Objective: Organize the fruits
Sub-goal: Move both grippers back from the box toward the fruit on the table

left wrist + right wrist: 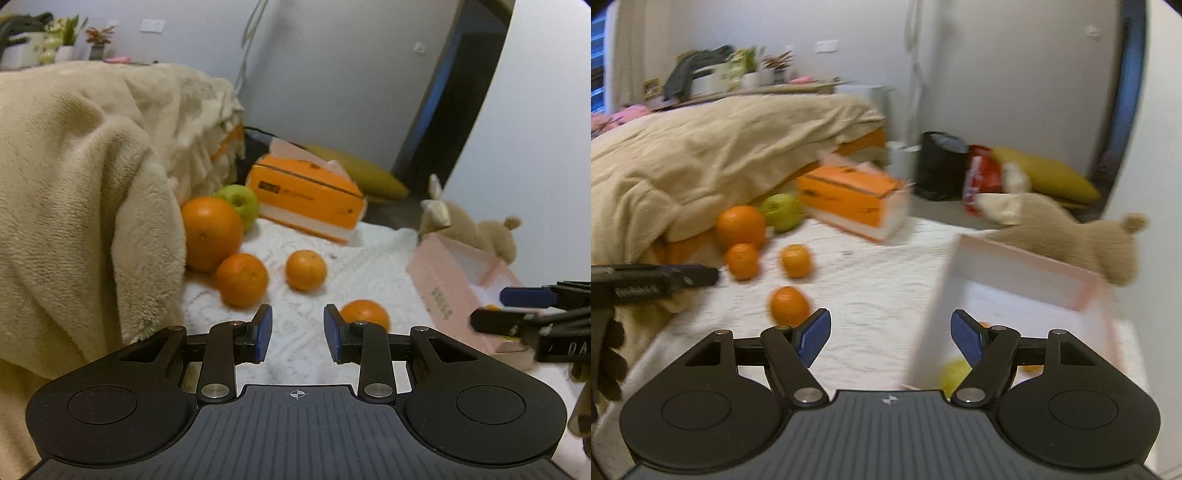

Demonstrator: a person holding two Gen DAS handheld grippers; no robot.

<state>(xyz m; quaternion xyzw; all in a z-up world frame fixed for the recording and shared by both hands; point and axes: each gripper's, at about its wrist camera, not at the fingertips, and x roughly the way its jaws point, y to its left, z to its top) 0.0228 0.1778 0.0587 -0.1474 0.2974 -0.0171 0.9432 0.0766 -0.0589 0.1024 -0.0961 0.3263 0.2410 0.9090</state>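
With fruit already in the pink box (pixel 1027 266), the left hand-held gripper (pixel 297 334), pressed nearly together and empty, should spread wide before straddling the nearest orange (pixel 365 314) on the bed, while the right hand-held gripper (pixel 891 341) stands spread, holding nothing.

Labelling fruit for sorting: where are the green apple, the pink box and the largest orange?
green apple (pixel 242 201), left wrist view, its top.
pink box (pixel 443 291), left wrist view, its side wall.
largest orange (pixel 210 232), left wrist view, its middle.

Four oranges (pixel 212 232) are bright orange beside a green apple (pixel 242 201). The bedspread (pixel 295 354) is white with a raised pattern, the blanket (pixel 81 177) cream. The open box (pixel 448 295) is pale pink, the carton (pixel 306 201) orange.
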